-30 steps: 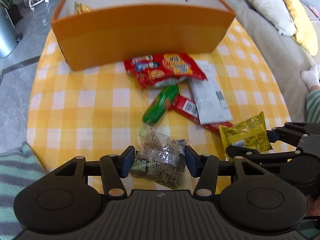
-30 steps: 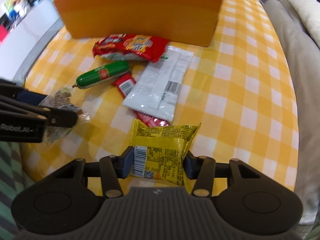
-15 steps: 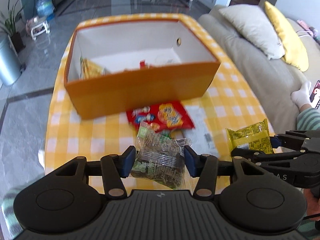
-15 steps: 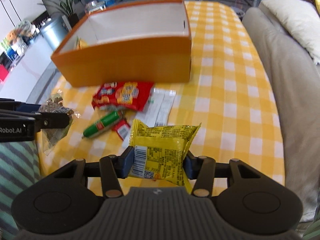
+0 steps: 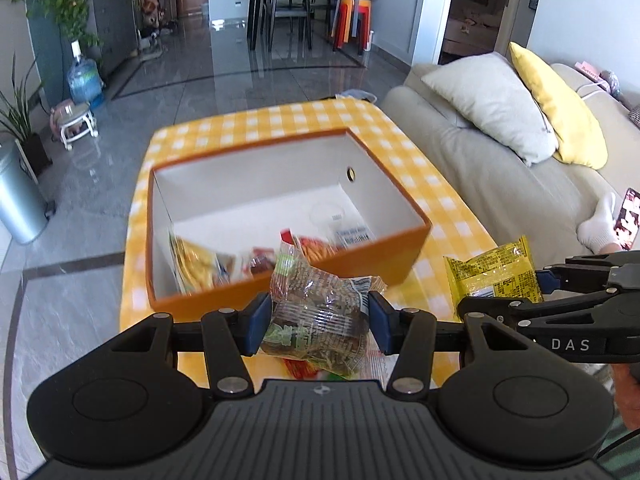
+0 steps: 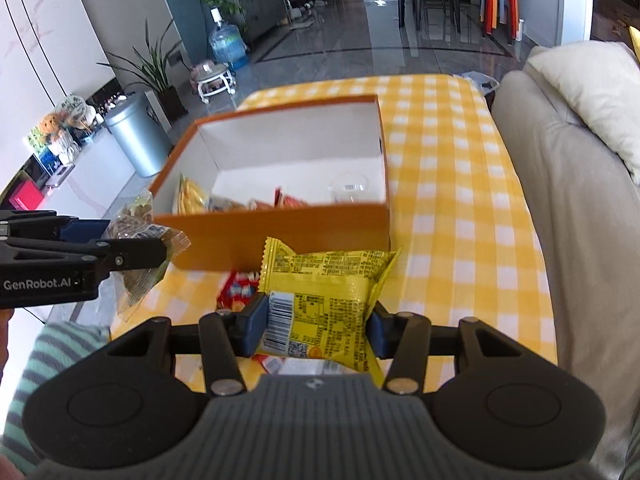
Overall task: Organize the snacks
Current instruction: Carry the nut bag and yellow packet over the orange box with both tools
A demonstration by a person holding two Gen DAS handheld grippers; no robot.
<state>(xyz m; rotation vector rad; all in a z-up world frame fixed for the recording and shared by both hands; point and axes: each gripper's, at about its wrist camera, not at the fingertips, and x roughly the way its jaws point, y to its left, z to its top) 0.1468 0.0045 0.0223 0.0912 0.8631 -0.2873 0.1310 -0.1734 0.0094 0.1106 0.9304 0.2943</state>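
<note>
A: What does the left claw (image 5: 318,316) hold?

B: It is clenched on a clear packet (image 5: 320,312) with dark brown pieces inside. Both blue pads press its sides, and it hangs above the desk (image 5: 448,200) with the yellow checked cloth.

A: And the right claw (image 6: 316,320)?

B: It grasps a yellow packet (image 6: 324,300) with a barcode, also up in the air. The two claws are side by side, the right one just beside the left.

A: Where is the box?

B: The orange box (image 6: 280,236) stands on the desk just ahead of both claws, open at the top. Some snacks already lie inside, near its front wall. A red packet (image 6: 238,290) lies on the desk under the right claw, partly hidden.
</note>
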